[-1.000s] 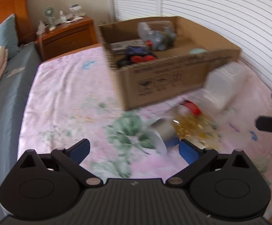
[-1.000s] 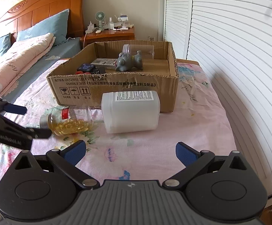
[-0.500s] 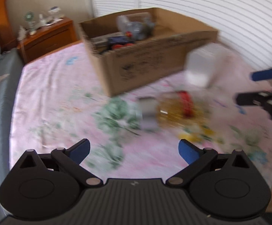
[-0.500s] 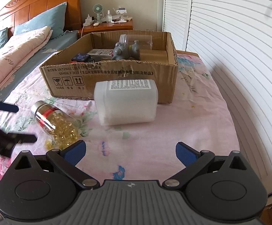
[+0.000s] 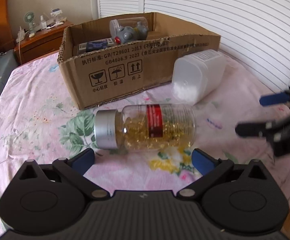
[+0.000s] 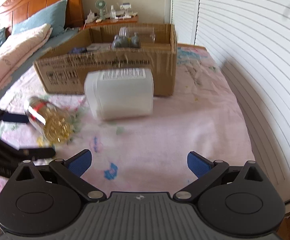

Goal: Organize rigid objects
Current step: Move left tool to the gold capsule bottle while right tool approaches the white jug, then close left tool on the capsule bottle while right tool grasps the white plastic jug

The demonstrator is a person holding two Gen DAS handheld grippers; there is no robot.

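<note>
A clear jar of golden capsules [image 5: 145, 128] with a silver lid and red label lies on its side on the pink floral sheet, also visible as the jar [image 6: 49, 118] in the right wrist view. My left gripper [image 5: 143, 160] is open just short of it, one finger on each side, and appears as the left gripper [image 6: 27, 135] from the right. A white plastic container [image 6: 121, 94] lies on its side against the cardboard box [image 6: 105, 70]. My right gripper [image 6: 140, 163] is open and empty in front of it.
The open cardboard box [image 5: 125, 72] holds a grey toy [image 5: 129, 34], a clear jar and small packs. The white container [image 5: 199, 78] rests at its right corner. Louvred doors [image 6: 245, 40] run along the right; pillows [image 6: 35, 26] and a nightstand [image 5: 43, 42] are behind.
My left gripper swung round to face the capsule jar and came close to it. The jar turned on the sheet. My right gripper moved forward, nearer the white container.
</note>
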